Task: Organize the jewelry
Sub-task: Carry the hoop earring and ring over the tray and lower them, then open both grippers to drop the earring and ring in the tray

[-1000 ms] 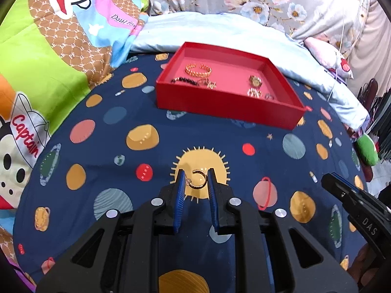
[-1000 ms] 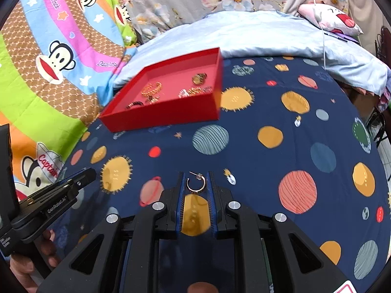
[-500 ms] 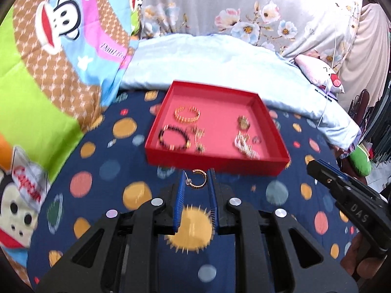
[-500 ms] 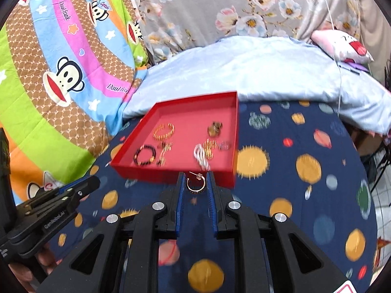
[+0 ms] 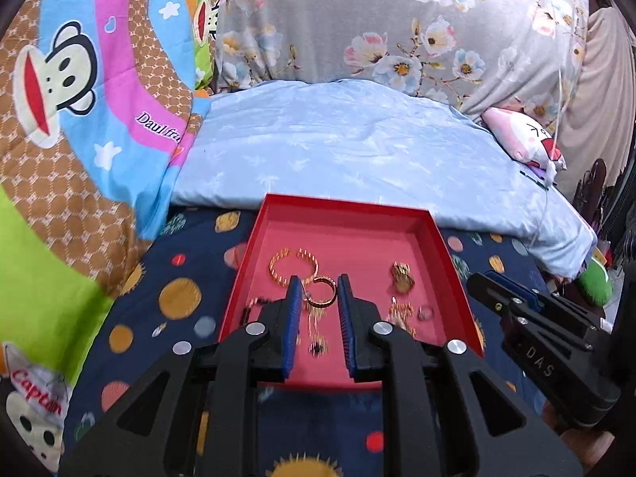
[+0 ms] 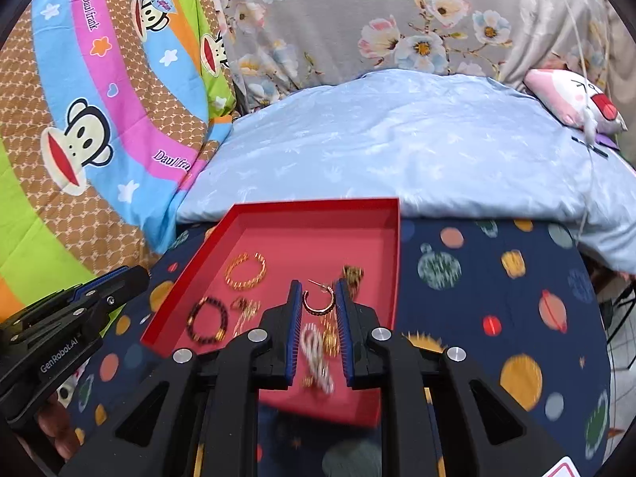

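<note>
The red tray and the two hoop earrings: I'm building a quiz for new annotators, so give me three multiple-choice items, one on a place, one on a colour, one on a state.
1. Where does the red tray rest?
A. on the navy planet-print cover
B. on the pale blue quilt
C. on the floor

2. What colour are the finger pads of the left gripper?
A. green
B. blue
C. white

3. What is the right gripper doing?
A. open, holding nothing
B. shut on a beaded bracelet
C. shut on a hoop earring

Answers:
1 A: the navy planet-print cover shows on the tray's sides.
2 B: blue pads line both fingers.
3 C: the fingers pinch a gold hoop earring above the tray.
</note>
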Action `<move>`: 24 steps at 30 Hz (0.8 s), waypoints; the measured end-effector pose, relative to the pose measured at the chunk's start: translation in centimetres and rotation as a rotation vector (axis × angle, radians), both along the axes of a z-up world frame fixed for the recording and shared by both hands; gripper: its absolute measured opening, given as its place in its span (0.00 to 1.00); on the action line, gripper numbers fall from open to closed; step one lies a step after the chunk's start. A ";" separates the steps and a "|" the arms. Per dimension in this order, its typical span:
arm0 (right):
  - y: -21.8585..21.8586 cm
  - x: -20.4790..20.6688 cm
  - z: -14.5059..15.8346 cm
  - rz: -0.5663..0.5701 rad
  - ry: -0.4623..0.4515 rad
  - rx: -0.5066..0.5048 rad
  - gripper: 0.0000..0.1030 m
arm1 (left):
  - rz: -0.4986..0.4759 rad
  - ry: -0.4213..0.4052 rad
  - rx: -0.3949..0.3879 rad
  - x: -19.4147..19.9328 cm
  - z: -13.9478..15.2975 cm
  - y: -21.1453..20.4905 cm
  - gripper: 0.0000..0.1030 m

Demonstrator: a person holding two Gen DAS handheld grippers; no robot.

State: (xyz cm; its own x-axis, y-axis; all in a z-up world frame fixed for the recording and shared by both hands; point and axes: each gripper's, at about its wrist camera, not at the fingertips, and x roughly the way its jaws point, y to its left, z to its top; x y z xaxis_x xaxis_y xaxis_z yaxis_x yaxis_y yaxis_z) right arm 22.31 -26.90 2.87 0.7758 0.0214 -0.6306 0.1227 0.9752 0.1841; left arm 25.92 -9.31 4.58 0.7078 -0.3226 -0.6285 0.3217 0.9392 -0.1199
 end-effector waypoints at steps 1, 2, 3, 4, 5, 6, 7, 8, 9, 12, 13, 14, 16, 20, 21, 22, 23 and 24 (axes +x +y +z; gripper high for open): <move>-0.2 0.9 0.0 0.001 0.000 0.002 0.15 | 0.002 -0.002 0.001 0.6 0.0 -0.2 0.17; -0.4 1.6 -0.1 0.005 0.001 0.014 0.15 | 0.006 -0.006 0.007 1.4 -0.1 -0.4 0.17; -0.7 2.4 -0.2 0.009 0.004 0.025 0.15 | 0.008 -0.007 0.011 1.9 -0.2 -0.6 0.17; -0.7 3.0 -0.3 0.010 0.007 0.026 0.15 | 0.009 -0.007 0.013 2.5 -0.2 -0.8 0.17; -0.7 3.6 -0.4 0.012 0.009 0.020 0.15 | 0.014 -0.003 0.014 3.3 -0.4 -1.0 0.17; -0.8 4.4 -0.6 0.014 0.014 0.011 0.15 | 0.014 0.000 0.013 3.8 -0.4 -1.2 0.17; -0.8 4.9 -0.7 0.017 0.018 0.009 0.15 | 0.015 0.003 0.012 4.5 -0.6 -1.4 0.17; -0.8 5.5 -0.8 0.020 0.022 0.009 0.15 | 0.018 0.007 0.016 5.2 -0.8 -1.7 0.17; -0.8 6.0 -1.0 0.023 0.026 0.010 0.15 | 0.017 0.008 0.021 5.6 -1.0 -1.9 0.17; -0.8 7.3 -1.5 0.027 0.037 0.012 0.15 | 0.017 0.009 0.035 6.7 -1.4 -2.7 0.17; -0.9 7.7 -1.7 0.028 0.040 0.022 0.15 | 0.017 0.011 0.038 7.0 -1.6 -2.9 0.17; -1.0 8.0 -1.9 0.029 0.043 0.032 0.15 | 0.017 0.013 0.040 7.3 -1.8 -3.1 0.17; -1.1 8.5 -2.2 0.028 0.049 0.034 0.15 | 0.018 0.018 0.047 7.9 -2.2 -3.4 0.17; -1.2 9.1 -2.8 0.032 0.059 0.034 0.15 | 0.022 0.027 0.053 8.8 -2.8 -3.7 0.17; -1.1 9.2 -2.9 0.033 0.061 0.033 0.15 | 0.025 0.028 0.055 9.0 -2.9 -3.8 0.17; -1.2 9.3 -3.1 0.033 0.063 0.033 0.15 | 0.026 0.030 0.056 9.2 -3.1 -3.8 0.17; -1.1 9.4 -3.2 0.033 0.065 0.034 0.15 | 0.027 0.032 0.056 9.4 -3.2 -3.9 0.17; -1.1 9.5 -3.3 0.035 0.067 0.035 0.15 | 0.029 0.033 0.059 9.5 -3.3 -4.0 0.17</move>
State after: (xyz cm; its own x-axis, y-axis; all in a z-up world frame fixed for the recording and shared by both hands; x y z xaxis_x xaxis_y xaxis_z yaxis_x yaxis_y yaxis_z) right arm 31.80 -28.01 -0.44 0.7299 0.0709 -0.6798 0.1022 0.9721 0.2110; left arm 35.45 -13.29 1.27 0.6950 -0.2642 -0.6687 0.2912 0.9538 -0.0741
